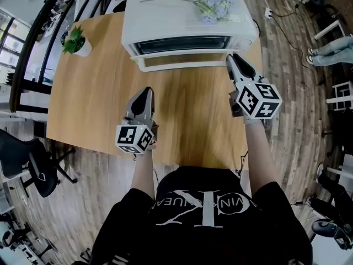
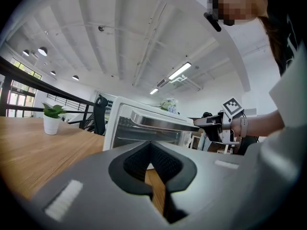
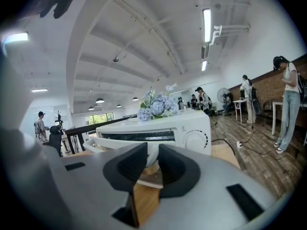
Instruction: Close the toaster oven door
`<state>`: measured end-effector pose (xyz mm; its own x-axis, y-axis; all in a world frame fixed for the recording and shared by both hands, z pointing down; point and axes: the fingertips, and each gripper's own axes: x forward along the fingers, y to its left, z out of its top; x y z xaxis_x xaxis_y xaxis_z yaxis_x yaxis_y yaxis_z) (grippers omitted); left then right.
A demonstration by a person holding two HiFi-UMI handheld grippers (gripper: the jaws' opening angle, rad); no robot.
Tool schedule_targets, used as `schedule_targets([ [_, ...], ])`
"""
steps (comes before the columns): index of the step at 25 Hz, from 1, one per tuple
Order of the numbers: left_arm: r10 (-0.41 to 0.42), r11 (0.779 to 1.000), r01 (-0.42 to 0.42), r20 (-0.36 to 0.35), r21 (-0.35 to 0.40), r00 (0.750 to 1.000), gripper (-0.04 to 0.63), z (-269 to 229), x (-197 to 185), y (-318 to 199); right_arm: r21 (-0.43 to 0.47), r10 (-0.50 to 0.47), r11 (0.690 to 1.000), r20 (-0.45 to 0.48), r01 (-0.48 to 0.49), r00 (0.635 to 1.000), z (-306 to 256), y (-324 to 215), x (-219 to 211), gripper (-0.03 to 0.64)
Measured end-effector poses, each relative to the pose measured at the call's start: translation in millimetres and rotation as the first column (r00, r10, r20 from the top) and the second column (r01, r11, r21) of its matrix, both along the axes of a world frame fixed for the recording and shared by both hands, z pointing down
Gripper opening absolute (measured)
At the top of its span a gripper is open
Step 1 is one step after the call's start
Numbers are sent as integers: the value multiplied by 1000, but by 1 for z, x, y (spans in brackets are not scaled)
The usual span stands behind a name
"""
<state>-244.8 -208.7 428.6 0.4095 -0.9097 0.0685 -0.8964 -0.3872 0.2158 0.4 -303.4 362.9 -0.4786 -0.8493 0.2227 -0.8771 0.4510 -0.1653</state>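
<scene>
The oven [image 1: 187, 15] stood at the far edge of the table [image 1: 94, 104], near its middle. Its door [image 1: 190, 61] hung partly open, tipped out toward the person, with the dark glass and the metal handle bar showing in the left gripper view.

The right gripper [image 1: 231, 58] was at the door's right end, with its tip right against the corner in the head view. Its jaws stood a narrow gap apart. The door's white edge showed in that gap in the right gripper view, but I could not tell whether the pads touched it.

The left gripper [image 1: 145, 91] hovered over bare wood nearer the person, well apart from the oven and pointed toward it. Its jaws were pressed together at the tips with nothing between them, and only a slit of table showed farther back.

A spray of pale blue flowers [image 1: 212, 1] lay on top of the oven toward its right side. A small plant [image 1: 74, 40] in a white pot stood at the table's far left corner. The person, in a black printed shirt, stood at the near edge, and other people stood off to the right across the plank floor.
</scene>
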Motion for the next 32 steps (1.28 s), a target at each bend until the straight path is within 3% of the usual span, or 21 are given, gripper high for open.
schedule_targets([
  [32,-1,1000,1,-13,-27,1000,-8,10,2,-20,44,21,999,2,-21,1000,-12,-40,-3,69],
])
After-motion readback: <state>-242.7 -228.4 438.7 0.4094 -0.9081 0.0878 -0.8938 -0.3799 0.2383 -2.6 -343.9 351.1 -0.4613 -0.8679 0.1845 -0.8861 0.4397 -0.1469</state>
